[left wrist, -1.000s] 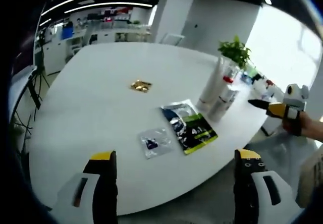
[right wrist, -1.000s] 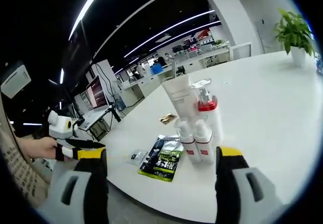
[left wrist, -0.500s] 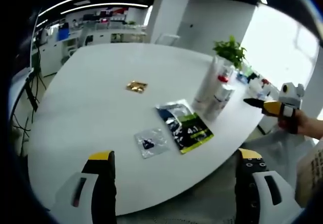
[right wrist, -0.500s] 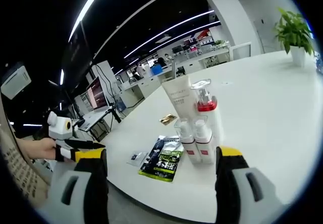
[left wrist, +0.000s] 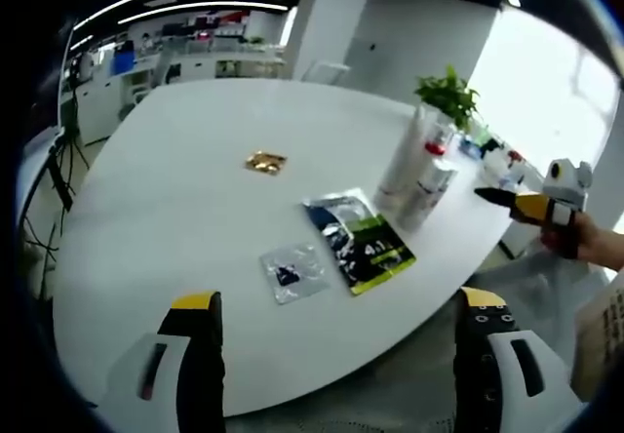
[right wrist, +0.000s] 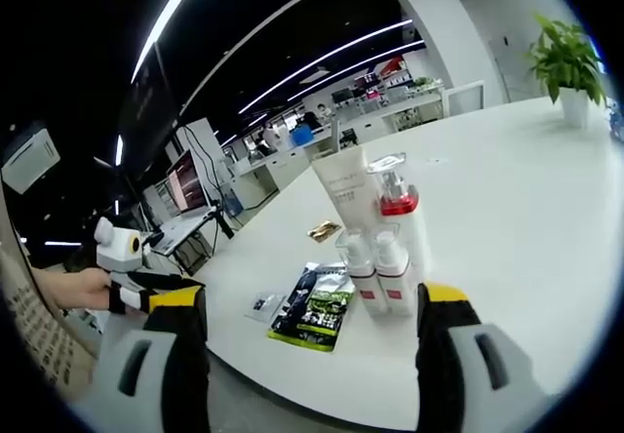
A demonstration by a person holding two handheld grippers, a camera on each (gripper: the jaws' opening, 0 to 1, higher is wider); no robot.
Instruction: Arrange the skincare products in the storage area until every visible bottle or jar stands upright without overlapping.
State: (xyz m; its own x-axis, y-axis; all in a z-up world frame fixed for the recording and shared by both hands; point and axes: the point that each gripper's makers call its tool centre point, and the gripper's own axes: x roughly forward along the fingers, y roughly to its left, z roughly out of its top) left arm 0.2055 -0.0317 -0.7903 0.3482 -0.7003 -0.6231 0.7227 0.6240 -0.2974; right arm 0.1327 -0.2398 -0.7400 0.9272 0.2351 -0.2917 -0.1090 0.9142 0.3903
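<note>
Both the left claw (left wrist: 336,355) and right claw (right wrist: 312,345) hang open and empty off the worktop (left wrist: 175,209), since the bottles (right wrist: 380,238) already stand upright, clustered.

Sachet (left wrist: 293,273) print too small

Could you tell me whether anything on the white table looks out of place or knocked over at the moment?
Nothing looks knocked over: the tall white tube, the pump bottle and the two small bottles stand upright in a tight cluster. The green-and-black sachet, the small clear packet and the gold wrapper lie flat, apart from the cluster.
</note>
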